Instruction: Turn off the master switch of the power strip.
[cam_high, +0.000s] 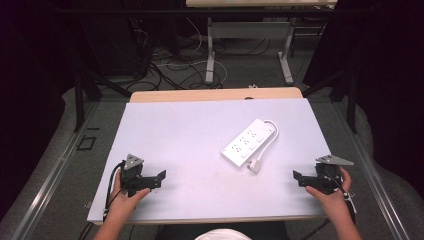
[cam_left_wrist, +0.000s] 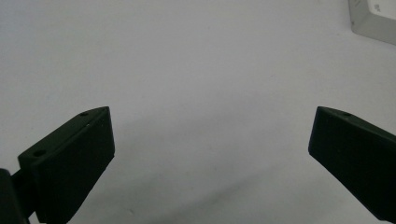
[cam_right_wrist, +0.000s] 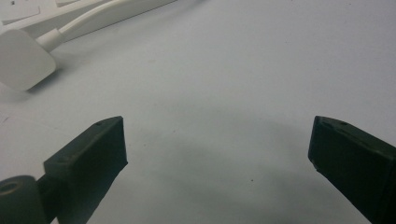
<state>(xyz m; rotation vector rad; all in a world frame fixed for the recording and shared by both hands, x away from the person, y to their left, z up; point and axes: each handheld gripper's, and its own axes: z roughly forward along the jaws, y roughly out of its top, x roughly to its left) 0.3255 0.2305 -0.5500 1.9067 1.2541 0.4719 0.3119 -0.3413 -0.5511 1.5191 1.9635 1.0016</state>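
Power strip (cam_high: 249, 142) lies mid-table with plug (cam_high: 254, 166) loose beside it; left gripper (cam_high: 161, 178) and right gripper (cam_high: 297, 176) rest released at either side, ready to reach in

Left claw (cam_left_wrist: 210, 140): two black jaws rise from the bottom edge, spread wide, nothing between them. Each jaw tip has a flat top face with a small hole. Bare pale desk (cam_left_wrist: 187, 60) beneath and ahead. Faint shadow on the desk between the jaws. Corner of a white power strip (cam_left_wrist: 376, 21) at upper right, well apart from the jaws.
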